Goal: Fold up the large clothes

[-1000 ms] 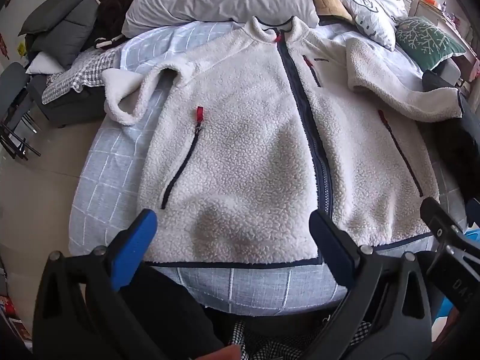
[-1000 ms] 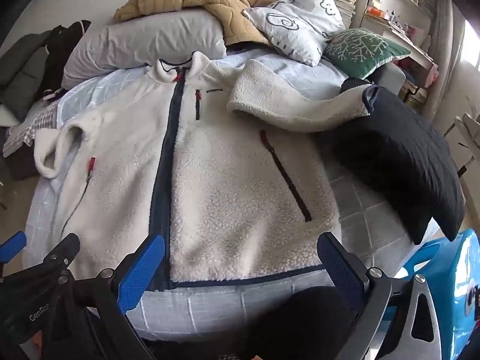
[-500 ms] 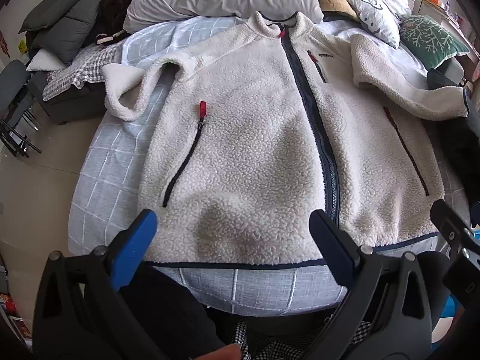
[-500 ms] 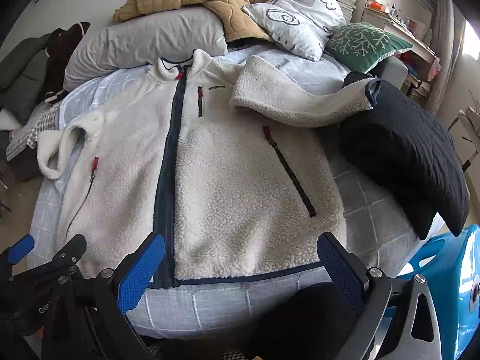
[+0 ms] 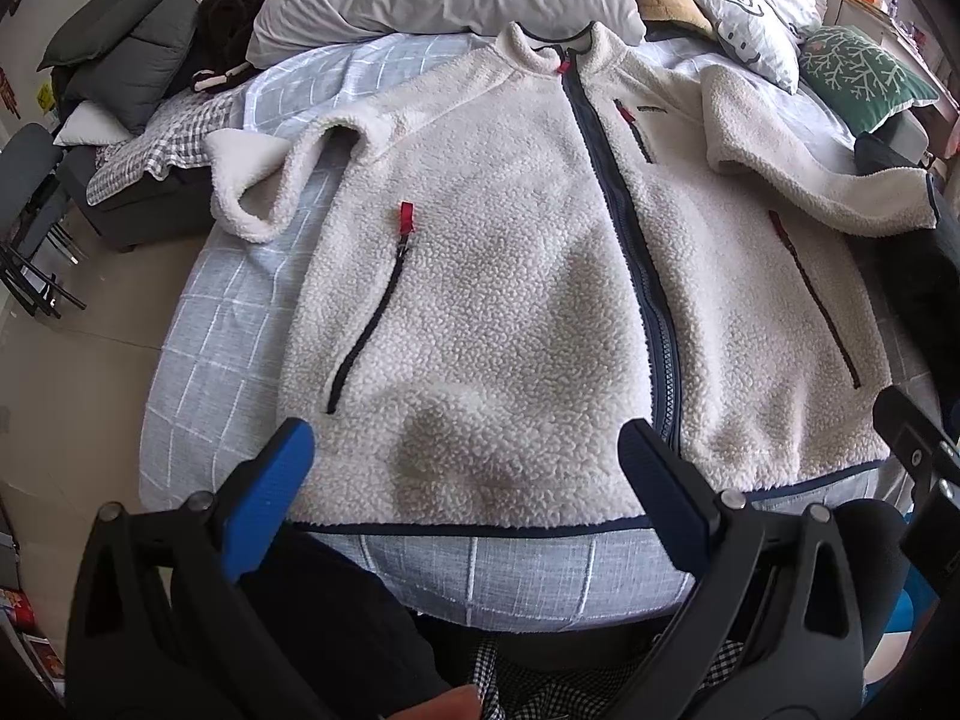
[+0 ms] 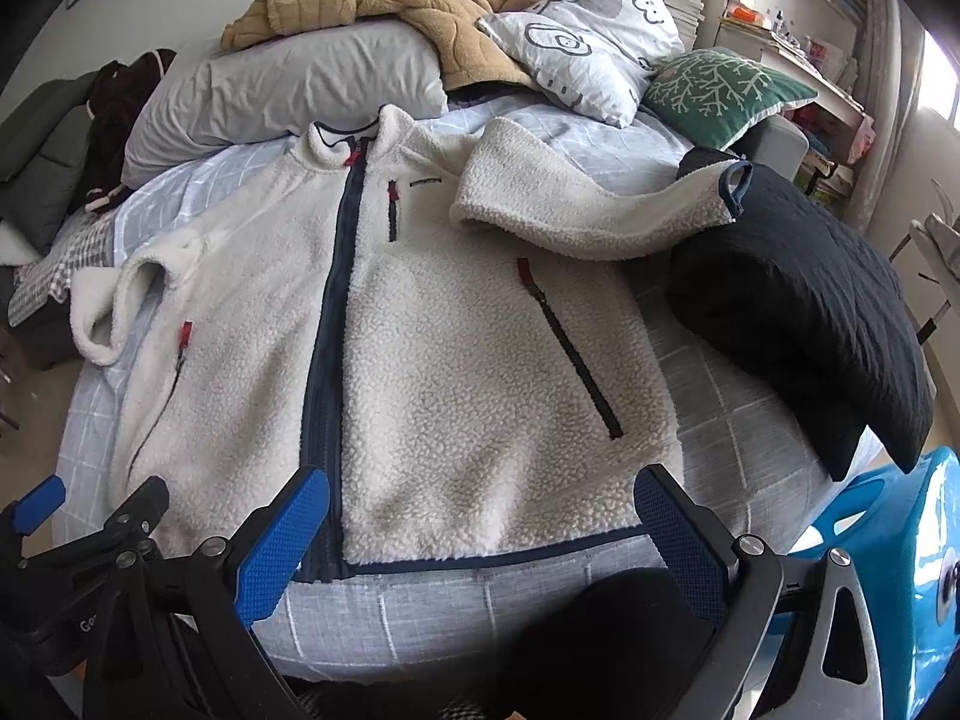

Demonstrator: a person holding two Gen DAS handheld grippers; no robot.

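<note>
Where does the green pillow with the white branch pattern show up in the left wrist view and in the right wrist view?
Left wrist: green pillow sits at the far upper right edge, beyond the fleece jacket's outstretched sleeve.
Right wrist: green pillow sits upper right of centre, above the black cushion.
Shared landmark: the jacket's navy zipper.

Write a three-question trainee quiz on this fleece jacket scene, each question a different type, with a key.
1. True or false: the fleece jacket is zipped shut and lies front-up on the bed.
2. Where does the end of the long sleeve rest? A) on the black cushion B) on the green pillow C) on the floor
3. Fill in: both the left gripper and the right gripper are ____.

Key: 1 true; 2 A; 3 open
</note>
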